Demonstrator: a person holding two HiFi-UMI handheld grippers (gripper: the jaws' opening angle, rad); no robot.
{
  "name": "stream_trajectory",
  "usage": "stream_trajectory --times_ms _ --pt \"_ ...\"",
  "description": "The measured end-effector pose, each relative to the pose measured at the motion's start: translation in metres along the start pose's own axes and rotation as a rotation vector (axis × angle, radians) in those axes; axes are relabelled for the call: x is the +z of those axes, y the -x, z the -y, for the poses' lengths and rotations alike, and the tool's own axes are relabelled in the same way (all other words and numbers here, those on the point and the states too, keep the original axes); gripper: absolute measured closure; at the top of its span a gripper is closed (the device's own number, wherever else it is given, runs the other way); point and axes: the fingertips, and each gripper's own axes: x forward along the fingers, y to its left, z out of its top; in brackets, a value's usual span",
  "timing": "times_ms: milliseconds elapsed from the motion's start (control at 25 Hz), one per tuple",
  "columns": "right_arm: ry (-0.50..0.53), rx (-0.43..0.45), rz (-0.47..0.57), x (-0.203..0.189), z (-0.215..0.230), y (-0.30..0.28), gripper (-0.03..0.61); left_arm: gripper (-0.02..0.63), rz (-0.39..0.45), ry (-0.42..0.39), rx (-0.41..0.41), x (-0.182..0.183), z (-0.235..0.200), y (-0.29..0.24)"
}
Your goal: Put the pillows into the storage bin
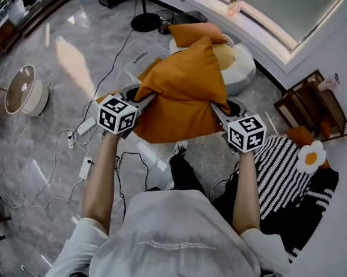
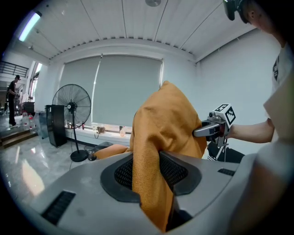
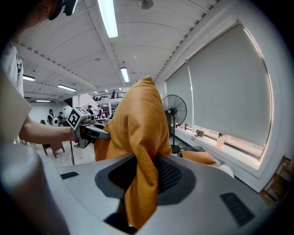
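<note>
An orange pillow (image 1: 187,91) hangs in the air between both grippers, in front of the person. My left gripper (image 1: 145,100) is shut on its left edge, and the cloth is pinched between the jaws (image 2: 148,176). My right gripper (image 1: 219,112) is shut on its right edge, with a fold of the cloth clamped there as well (image 3: 141,179). Beyond the pillow stands the white round storage bin (image 1: 245,69); a second orange pillow (image 1: 196,33) and a yellow one (image 1: 226,55) lie in it. A black-and-white striped pillow (image 1: 282,174) lies on the floor at the right.
A floor fan's round base (image 1: 146,22) stands left of the bin, and another fan (image 1: 22,89) lies at the far left. Cables and power strips (image 1: 85,168) trail over the marble floor. A wooden chair (image 1: 315,106) stands at the right by the window ledge.
</note>
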Motion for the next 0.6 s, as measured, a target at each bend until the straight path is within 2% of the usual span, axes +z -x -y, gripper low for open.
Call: stream_trajectory --times_ms 280,600 --pt "-0.053 0.106 -0.021 0.014 0.017 -0.102 0.456 0.483 -0.064 0.028 0.066 -0.006 -0.09 -0.009" --pt "-0.273 0.145 0.029 0.029 0.066 -0.212 0.462 0.486 -0.161 -0.002 0.08 0.021 -0.199 -0.063"
